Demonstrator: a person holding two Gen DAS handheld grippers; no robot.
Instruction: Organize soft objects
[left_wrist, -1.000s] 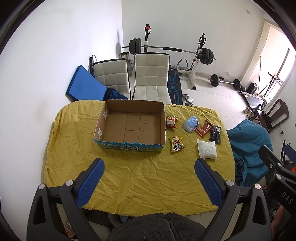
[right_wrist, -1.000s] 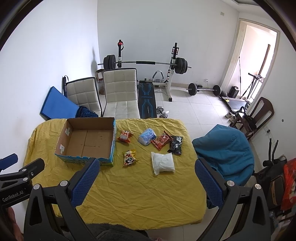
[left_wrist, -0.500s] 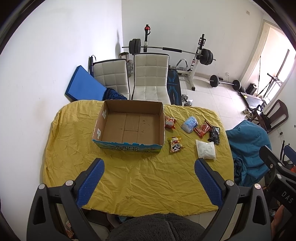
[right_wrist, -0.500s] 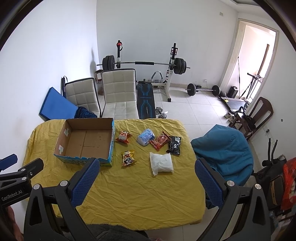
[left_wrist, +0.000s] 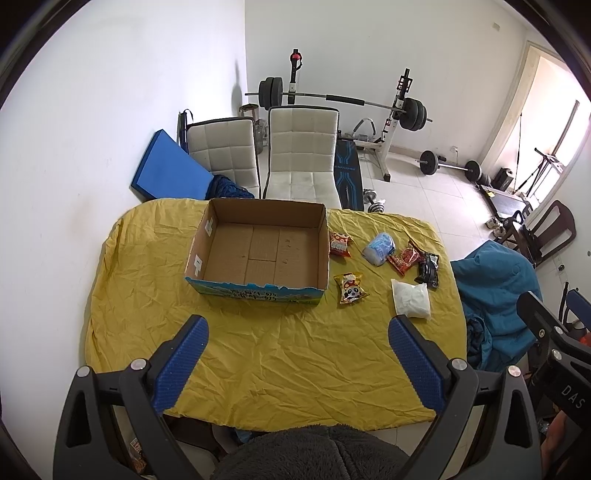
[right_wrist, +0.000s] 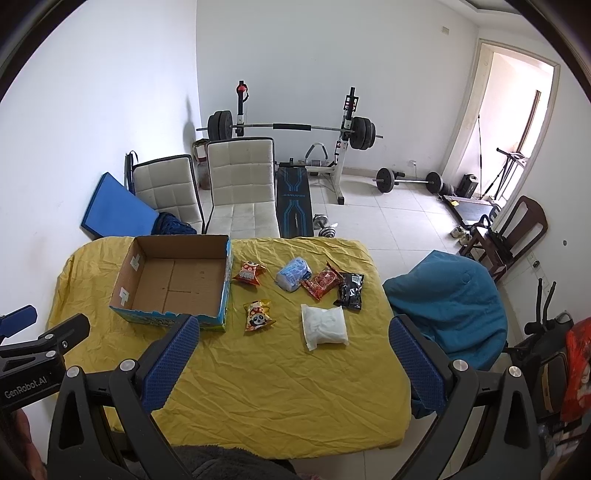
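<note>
1. Holding high above the near edge of the tabletop (left_wrist: 155, 295), the left gripper (left_wrist: 297, 363) has its blue fingers (left_wrist: 181, 363) spread wide with nothing between them.
2. The right gripper (right_wrist: 293, 363) hangs the same way, its fingers (right_wrist: 415, 363) wide apart and empty, well clear of every packet.
3. Nearest the right gripper lies the white soft pack (right_wrist: 324, 326), flat on the yellow cloth; just beyond it are the panda snack bag (right_wrist: 258, 315), the black packet (right_wrist: 350, 290), the red packet (right_wrist: 320, 283), the blue roll pack (right_wrist: 293, 274) and the orange snack bag (right_wrist: 249, 273).
4. All six lie to the right of the open cardboard box (left_wrist: 258, 291), which holds nothing, so sorting has not begun by my judgement.
5. A good first pick looks like the white soft pack with the right gripper: come down straight over it, fingers straddling its shorter width, and close gently so the filling bunches instead of sliding out.
6. The panda snack bag sits closest to the box wall; the left gripper could take it, pinching the crimped end to avoid crushing the contents.
7. Lift each packet clear of the box rim before releasing, and lay them side by side.
</note>
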